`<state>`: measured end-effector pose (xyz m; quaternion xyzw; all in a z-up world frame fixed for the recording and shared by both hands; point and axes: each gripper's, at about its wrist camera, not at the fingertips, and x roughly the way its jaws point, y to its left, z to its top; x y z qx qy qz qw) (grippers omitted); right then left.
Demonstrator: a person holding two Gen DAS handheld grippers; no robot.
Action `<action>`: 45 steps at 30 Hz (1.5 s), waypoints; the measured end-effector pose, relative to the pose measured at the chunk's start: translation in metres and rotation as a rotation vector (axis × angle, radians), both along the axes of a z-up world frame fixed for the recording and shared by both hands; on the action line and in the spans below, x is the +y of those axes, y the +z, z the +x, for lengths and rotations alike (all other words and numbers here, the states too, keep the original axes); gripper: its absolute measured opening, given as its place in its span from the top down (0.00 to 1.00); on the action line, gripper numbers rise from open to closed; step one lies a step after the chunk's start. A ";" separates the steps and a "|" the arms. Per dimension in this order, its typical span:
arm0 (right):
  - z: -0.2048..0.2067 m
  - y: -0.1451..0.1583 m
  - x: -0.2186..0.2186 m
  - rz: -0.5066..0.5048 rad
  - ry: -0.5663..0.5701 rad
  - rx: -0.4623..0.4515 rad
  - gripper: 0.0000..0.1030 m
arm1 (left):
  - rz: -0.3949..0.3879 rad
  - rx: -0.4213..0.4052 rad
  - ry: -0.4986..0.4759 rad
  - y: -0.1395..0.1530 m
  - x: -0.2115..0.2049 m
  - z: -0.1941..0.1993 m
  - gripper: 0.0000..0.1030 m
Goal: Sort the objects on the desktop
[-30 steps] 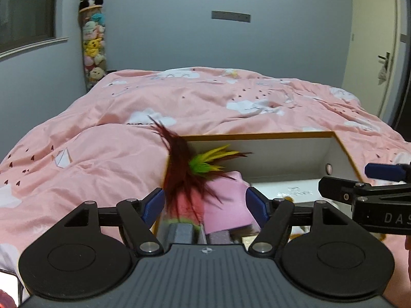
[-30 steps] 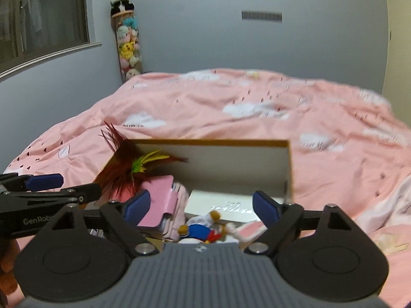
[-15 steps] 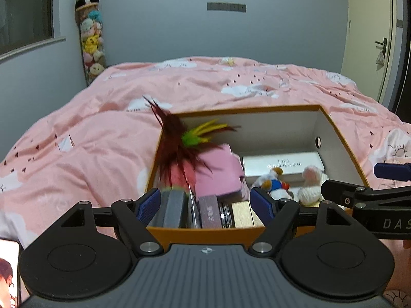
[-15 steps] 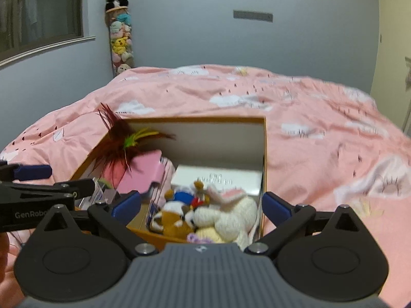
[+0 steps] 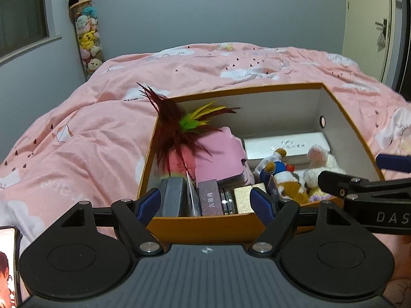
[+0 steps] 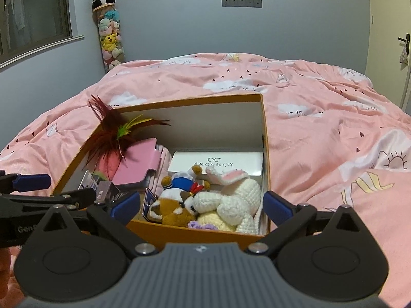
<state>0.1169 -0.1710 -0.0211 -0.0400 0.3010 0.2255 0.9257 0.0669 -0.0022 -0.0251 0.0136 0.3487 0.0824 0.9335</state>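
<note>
An orange cardboard box [image 5: 205,227] [image 6: 265,138] lies on the pink bed, packed with things. Inside are a red and green feather toy [image 5: 177,131] [image 6: 113,133], a pink case [image 5: 221,154] [image 6: 136,163], a white glasses box [image 5: 287,146] [image 6: 218,163], a sailor plush [image 5: 272,165] [image 6: 185,179], a white knitted rabbit [image 5: 321,163] [image 6: 236,197], a grey box [image 5: 173,196] and a purple box [image 5: 210,200]. My left gripper [image 5: 205,202] hangs open over the box's near left part. My right gripper [image 6: 201,202] hangs open above the plush toys, nothing held.
The pink quilt [image 6: 321,118] spreads around the box on all sides. A tall tube of plush toys with a panda on top [image 6: 109,28] stands against the grey wall. A phone [image 5: 7,264] lies at the lower left. A door [image 5: 367,30] is at right.
Both grippers have sunk and tipped downward, so the box's inside now shows fully. Their jaws have widened a little. The things in the box have not moved.
</note>
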 end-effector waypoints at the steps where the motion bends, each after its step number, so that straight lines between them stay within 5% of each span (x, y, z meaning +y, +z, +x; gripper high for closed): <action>1: -0.001 0.000 0.000 -0.003 0.002 -0.004 0.01 | 0.011 0.004 0.001 -0.001 -0.001 0.000 0.12; 12: 0.000 -0.002 -0.003 -0.017 -0.010 -0.016 0.01 | 0.023 0.026 -0.009 -0.004 -0.006 0.005 0.12; 20: 0.013 -0.010 -0.020 0.049 -0.054 0.102 0.01 | 0.057 0.041 -0.041 -0.005 -0.015 0.011 0.12; 45: 0.002 -0.007 -0.009 0.013 -0.033 0.033 0.01 | 0.048 0.057 -0.001 -0.006 -0.007 0.008 0.12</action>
